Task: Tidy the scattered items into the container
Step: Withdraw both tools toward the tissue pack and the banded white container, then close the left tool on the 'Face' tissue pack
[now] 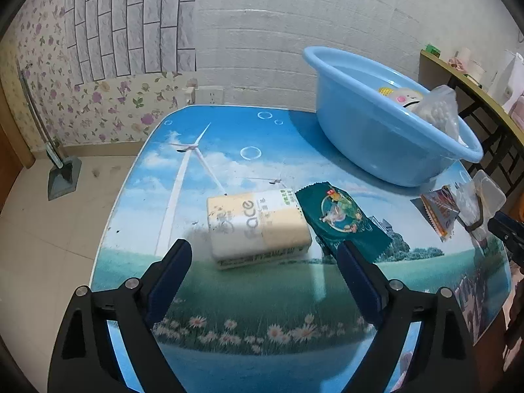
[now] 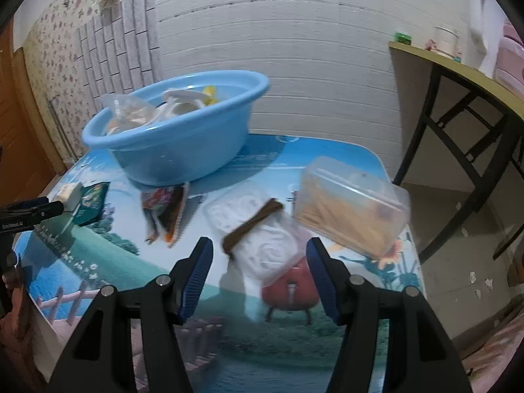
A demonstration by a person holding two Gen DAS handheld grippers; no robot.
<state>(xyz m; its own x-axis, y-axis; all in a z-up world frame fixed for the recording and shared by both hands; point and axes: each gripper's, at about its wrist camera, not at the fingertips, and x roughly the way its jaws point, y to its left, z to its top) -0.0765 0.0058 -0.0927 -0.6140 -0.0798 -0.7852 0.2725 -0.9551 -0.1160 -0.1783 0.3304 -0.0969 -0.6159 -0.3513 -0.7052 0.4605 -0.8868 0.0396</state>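
Blk grippers, blue pads, silver screws.

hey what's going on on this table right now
A person is tidying loose items into a blue basin, one gripper in each hand. The left gripper is open, hanging over a tissue pack beside a green snack packet. The right gripper is open above a clear bag with a brown band, next to a clear plastic box. Neither holds anything. The basin already contains a few things.
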